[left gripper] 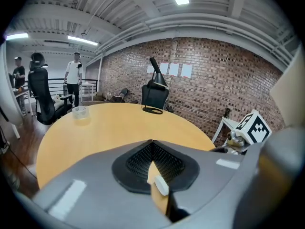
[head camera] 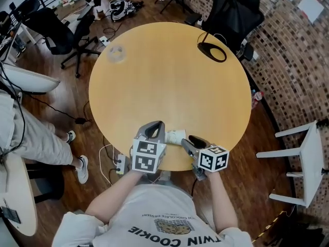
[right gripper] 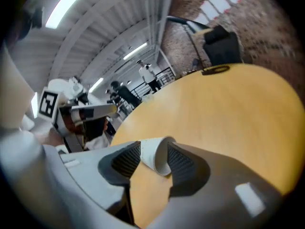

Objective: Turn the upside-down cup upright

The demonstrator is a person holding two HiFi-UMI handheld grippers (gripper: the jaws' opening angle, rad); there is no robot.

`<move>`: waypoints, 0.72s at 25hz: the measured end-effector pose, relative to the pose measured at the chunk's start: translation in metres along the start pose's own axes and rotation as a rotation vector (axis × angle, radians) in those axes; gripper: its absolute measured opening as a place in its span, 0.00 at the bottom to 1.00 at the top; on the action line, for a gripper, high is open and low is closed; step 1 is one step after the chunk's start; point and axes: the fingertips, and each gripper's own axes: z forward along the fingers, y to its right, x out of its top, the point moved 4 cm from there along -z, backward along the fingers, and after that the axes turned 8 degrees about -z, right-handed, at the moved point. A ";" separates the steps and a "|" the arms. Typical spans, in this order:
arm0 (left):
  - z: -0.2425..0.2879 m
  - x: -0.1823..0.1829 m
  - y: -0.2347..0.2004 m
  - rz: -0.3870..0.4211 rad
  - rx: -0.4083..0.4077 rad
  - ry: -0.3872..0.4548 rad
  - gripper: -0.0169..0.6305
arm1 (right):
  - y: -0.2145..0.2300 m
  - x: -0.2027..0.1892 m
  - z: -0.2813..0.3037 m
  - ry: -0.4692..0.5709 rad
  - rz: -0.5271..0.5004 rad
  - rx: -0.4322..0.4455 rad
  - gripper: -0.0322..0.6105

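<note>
Nearest, at the table's [head camera: 154, 76] near edge, the right gripper [right gripper: 153, 149] stands with its jaws apart around the cup [right gripper: 151, 157], the pads seemingly not pressing. The cup lies tipped, long axis across the jaws and mouth toward the right pad. The left gripper [left gripper: 152, 143], clenched and empty, hovers just beside it.

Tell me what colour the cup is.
White; the cup shows best in the right gripper view.
</note>
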 end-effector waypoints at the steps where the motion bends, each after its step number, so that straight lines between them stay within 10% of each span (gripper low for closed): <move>1: 0.000 0.000 -0.002 -0.003 0.002 0.002 0.03 | -0.003 0.005 0.001 -0.047 -0.120 -0.021 0.31; 10: -0.005 0.000 -0.012 -0.036 0.014 0.012 0.03 | -0.041 0.028 0.054 -0.466 -1.031 -0.011 0.35; 18: -0.016 0.004 -0.032 -0.067 0.047 0.039 0.03 | -0.057 0.003 0.092 -0.709 -1.283 0.107 0.43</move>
